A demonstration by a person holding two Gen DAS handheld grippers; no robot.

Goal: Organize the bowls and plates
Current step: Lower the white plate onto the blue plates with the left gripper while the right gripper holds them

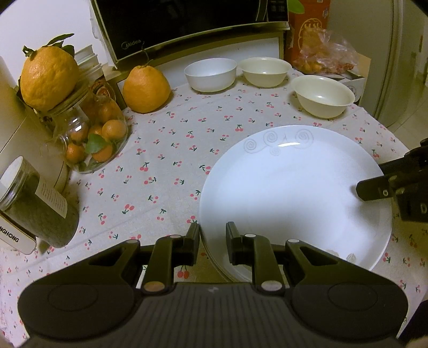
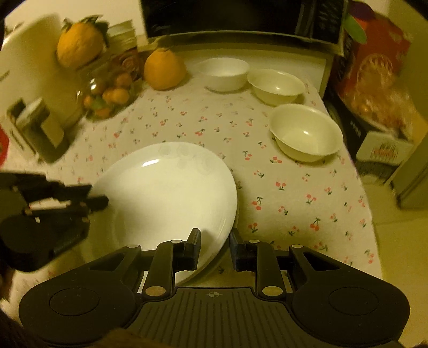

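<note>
A stack of white plates (image 1: 291, 192) lies on the cherry-print tablecloth (image 1: 171, 150); it also shows in the right wrist view (image 2: 165, 195). My left gripper (image 1: 212, 241) is open, its jaws straddling the stack's near-left rim. My right gripper (image 2: 214, 245) is open, its jaws either side of the stack's right rim; its finger shows over the rim in the left wrist view (image 1: 374, 188). Three white bowls stand at the back: one (image 1: 210, 73), a second (image 1: 264, 71) and a third (image 1: 322, 95).
A microwave (image 1: 182, 24) stands at the back. Two large oranges (image 1: 145, 89) (image 1: 48, 77), a glass jar of small oranges (image 1: 93, 136) and a dark jar (image 1: 37, 206) sit at the left. An orange box and bagged snacks (image 1: 321, 56) stand back right. The table's right edge (image 2: 371, 214) drops off.
</note>
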